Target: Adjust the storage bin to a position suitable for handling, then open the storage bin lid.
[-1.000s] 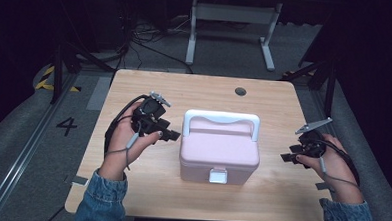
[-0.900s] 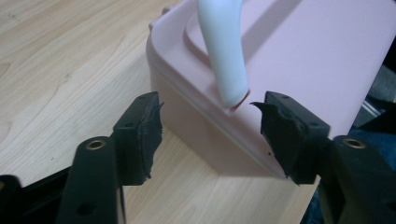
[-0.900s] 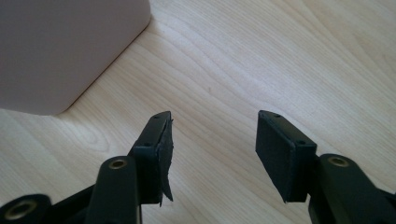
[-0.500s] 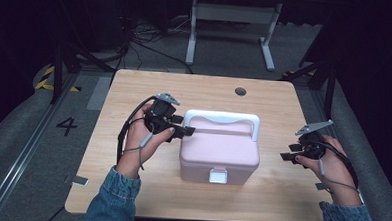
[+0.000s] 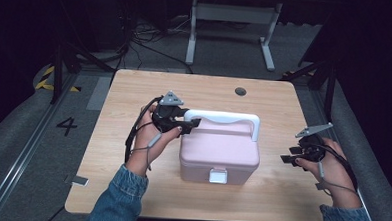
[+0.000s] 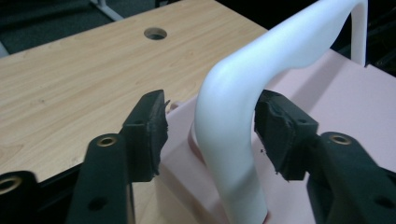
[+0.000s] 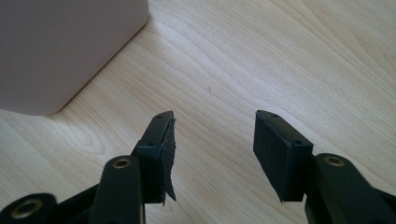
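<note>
I am straddling the pink plastic box's (image 5: 219, 151) white arched handle (image 6: 233, 140) with my left gripper (image 5: 186, 125).
Its jaws are spread, unclenched; my right gripper (image 7: 212, 140) is hovering agape above the wooden table (image 7: 280, 56).

Both grippers (image 5: 192, 124) (image 5: 288, 160) — jaws apart

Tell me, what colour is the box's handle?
White; the handle shows best in the left gripper view, against the pink box.

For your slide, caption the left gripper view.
Open left gripper straddling the pink box's white handle.
</note>
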The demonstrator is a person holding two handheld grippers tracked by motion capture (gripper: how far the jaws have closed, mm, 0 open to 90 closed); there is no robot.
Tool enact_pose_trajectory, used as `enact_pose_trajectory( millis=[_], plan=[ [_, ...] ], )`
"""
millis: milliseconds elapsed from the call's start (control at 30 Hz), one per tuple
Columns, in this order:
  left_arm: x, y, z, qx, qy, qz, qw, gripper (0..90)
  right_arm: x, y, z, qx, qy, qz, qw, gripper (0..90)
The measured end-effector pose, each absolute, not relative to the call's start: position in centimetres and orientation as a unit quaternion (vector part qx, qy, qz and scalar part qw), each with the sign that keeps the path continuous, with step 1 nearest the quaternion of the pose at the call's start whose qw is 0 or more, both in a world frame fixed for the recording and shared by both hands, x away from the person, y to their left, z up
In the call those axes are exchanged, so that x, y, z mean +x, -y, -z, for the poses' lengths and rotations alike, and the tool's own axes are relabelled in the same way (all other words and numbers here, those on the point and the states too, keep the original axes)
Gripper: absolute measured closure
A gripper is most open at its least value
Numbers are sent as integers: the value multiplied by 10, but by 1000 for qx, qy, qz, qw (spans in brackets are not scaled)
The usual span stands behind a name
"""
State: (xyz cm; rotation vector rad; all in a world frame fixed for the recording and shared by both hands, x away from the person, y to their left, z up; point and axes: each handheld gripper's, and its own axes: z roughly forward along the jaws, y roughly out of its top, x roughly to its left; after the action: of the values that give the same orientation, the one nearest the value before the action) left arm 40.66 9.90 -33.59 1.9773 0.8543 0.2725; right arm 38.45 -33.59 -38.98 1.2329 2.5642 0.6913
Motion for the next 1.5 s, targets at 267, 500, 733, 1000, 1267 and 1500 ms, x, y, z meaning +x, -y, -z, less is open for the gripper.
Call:
enact_pose_trajectory(
  millis=[267, 500, 733, 1000, 1267, 1500],
  plan=[
    [405, -93, 337, 809, -340, -116, 465, 579, 382, 338, 390, 423, -869, -235, 108, 498],
    [404, -94, 333, 812, -333, -114, 466, 734, 383, 336, 389, 419, -868, -240, 111, 512],
    [399, -93, 327, 815, -323, -121, 465, 730, 382, 335, 387, 417, -866, -252, 112, 527],
    [401, -95, 324, 806, -314, -121, 486, 727, 380, 335, 384, 417, -863, -263, 113, 533],
    [403, -98, 318, 798, -303, -130, 504, 725, 374, 339, 379, 423, -852, -284, 118, 563],
    [410, -101, 316, 791, -299, -120, 520, 729, 365, 335, 373, 420, -841, -324, 103, 598]
  ],
)
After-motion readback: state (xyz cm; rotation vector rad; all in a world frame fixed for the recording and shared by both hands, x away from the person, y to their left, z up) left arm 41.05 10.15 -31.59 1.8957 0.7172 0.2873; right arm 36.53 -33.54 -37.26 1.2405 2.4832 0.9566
